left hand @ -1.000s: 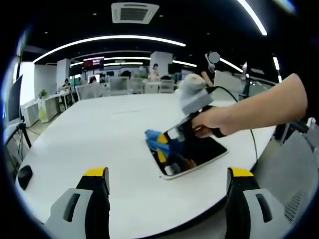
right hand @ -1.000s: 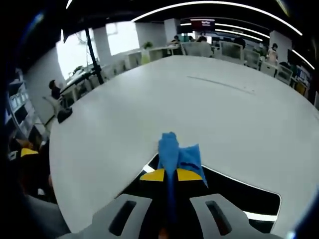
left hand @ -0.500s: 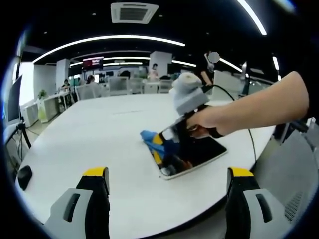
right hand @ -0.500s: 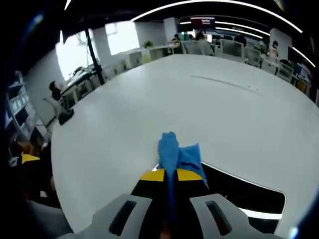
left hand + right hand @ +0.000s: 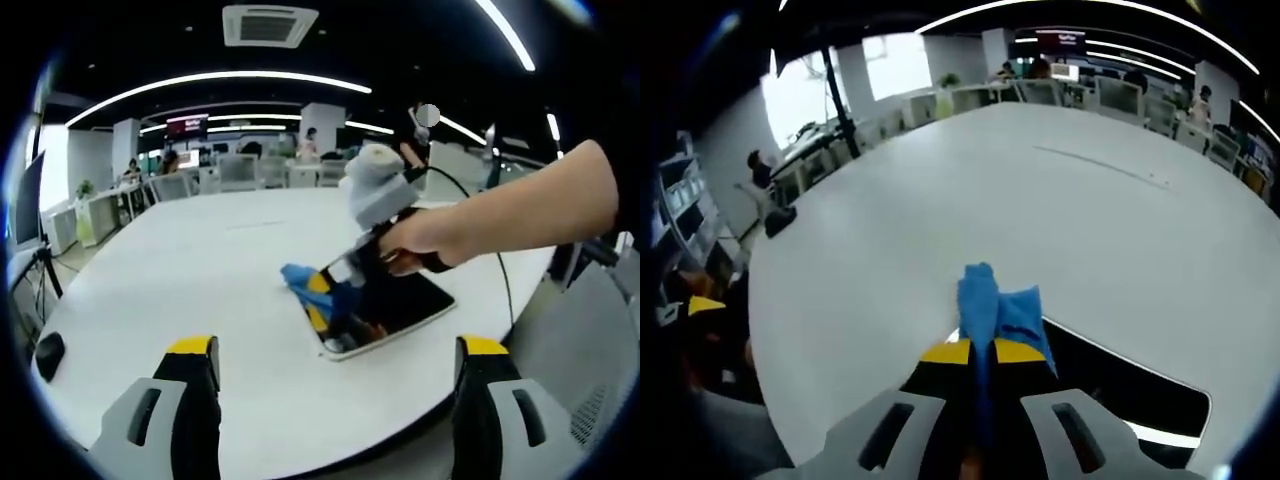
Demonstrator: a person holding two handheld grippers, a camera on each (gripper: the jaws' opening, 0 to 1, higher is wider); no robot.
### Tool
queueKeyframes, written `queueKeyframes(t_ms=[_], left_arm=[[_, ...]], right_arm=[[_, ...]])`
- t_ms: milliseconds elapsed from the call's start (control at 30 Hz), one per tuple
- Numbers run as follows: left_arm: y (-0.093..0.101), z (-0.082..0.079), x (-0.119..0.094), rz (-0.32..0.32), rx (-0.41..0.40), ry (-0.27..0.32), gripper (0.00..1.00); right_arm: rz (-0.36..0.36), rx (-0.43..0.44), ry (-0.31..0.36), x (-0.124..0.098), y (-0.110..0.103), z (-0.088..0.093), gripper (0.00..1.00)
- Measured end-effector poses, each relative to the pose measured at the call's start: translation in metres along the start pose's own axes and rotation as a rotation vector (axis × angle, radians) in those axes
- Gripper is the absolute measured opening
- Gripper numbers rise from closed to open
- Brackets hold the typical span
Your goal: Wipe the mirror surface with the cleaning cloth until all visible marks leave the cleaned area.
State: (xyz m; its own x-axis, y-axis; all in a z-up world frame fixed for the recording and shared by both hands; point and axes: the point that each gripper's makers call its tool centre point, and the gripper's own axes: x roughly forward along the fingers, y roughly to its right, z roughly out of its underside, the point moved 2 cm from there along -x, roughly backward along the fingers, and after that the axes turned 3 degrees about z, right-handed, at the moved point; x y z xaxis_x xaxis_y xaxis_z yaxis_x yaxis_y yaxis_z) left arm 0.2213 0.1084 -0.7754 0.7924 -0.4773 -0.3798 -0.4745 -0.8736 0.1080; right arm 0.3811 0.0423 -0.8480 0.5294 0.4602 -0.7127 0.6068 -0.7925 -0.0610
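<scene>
Left tongs (image 5: 335, 400) spread wide apart at the near edge of the white counter (image 5: 200, 270), holding nothing. Farther right, right tongs (image 5: 335, 295) in a hand (image 5: 420, 240), squeezed together on the blue cloth (image 5: 305, 280), pressing it on the left end of the dark mirror (image 5: 400, 305) lying flat on the counter. Same blue cloth (image 5: 990, 310) poking out past the yellow tips at the mirror's (image 5: 1120, 385) edge in the right gripper view.
</scene>
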Motion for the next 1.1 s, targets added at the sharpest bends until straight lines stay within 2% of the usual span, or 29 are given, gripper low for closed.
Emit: queueKeyframes(t_ms=[1100], left_arm=[[-0.001, -0.001, 0.000, -0.004, -0.004, 0.010, 0.96]], right_arm=[[-0.049, -0.107, -0.029, -0.013, -0.016, 0.016, 0.01]])
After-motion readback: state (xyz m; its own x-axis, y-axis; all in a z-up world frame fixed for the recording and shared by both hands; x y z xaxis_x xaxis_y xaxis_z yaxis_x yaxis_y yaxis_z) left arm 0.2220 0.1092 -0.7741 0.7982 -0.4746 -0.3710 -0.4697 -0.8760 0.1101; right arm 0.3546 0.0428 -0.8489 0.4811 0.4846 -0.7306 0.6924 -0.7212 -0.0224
